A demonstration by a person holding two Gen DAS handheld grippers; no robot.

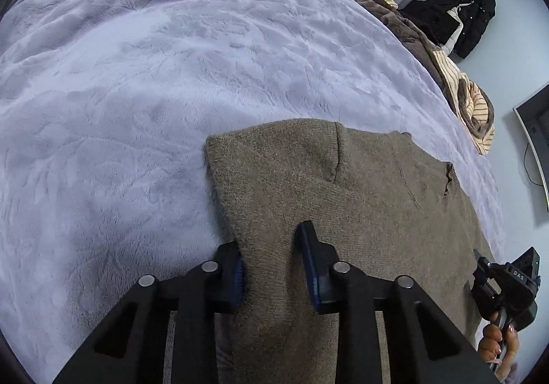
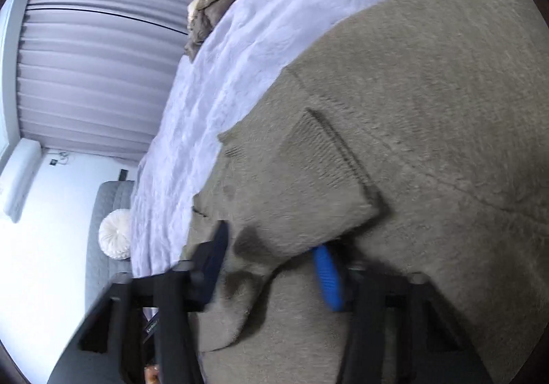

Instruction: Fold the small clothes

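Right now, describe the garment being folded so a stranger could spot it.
Find the bed's lilac fleece blanket. At its near edge lies the flat olive-brown knit sweater. Unlike the crumpled striped brown clothes on the far edge, it is plain.

Lilac plush bed (image 1: 171,75), pleated curtains (image 2: 96,58), pale walls (image 2: 51,264).

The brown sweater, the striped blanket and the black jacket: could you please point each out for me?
brown sweater (image 1: 360,185): left wrist view, on its flat knit middle.
striped blanket (image 1: 477,109): left wrist view, on a cream striped fold at the bed's edge.
black jacket (image 1: 477,20): left wrist view, on its dark body.
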